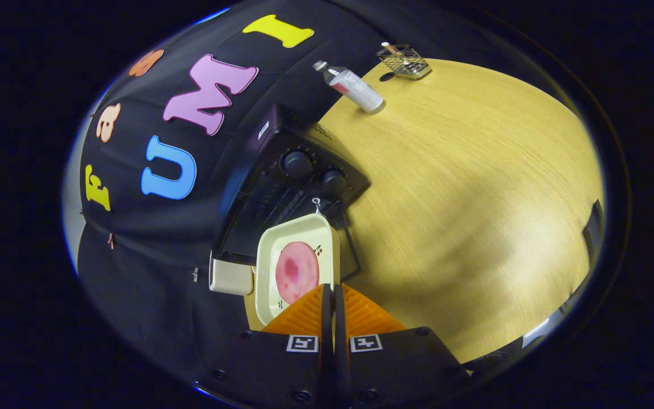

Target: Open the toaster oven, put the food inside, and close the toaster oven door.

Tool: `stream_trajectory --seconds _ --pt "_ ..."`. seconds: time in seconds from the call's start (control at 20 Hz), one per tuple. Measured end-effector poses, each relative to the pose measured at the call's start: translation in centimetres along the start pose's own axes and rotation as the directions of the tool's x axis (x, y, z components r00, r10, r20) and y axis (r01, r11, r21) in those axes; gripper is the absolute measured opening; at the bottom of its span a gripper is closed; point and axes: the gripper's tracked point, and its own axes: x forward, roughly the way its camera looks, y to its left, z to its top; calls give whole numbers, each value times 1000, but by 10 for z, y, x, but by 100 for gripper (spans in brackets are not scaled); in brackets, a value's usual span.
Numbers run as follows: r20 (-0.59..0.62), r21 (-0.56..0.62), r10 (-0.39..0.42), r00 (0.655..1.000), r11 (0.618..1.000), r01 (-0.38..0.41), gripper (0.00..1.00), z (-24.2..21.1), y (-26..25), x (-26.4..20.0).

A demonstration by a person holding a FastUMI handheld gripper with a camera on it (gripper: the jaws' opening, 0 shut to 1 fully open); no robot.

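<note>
The gripper (329,295) has its jaws squeezed together on the near rim of a cream tray (296,267). Only a thin gap shows between the two fingers (304,312), and the tray's edge sits in that gap.

The tray is a shallow dish with rounded corners and a small cherry picture on one side. On it lies the food, a flat round pink slice (297,271) that looks like ham or sausage. The slice lies just ahead of the fingertips.

The far end of the tray reaches into the mouth of the black toaster oven (281,187). The oven door (349,250) is down and open, lying flat under the tray. Inside the oven you can see the bars of a rack. Two round knobs (298,163) sit side by side on the oven's front panel, beyond the tray. A small silver ring (316,201) hangs near the tray's far edge.

A pale boxy thing (230,276) sits just beside the tray, next to the oven door; it could be the door's handle, but it is hard to be sure.

The oven stands on a light wooden desk (474,199). Far across the desk, a bottle (354,86) with a grey cap stands well apart from the oven. Past it is a little wire basket (405,61) with something small inside.
</note>
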Motion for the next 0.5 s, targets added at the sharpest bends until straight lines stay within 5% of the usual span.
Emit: stream_trajectory --seconds 0.5 --pt "96 92 -7 995 996 -1 6 14 43 101"
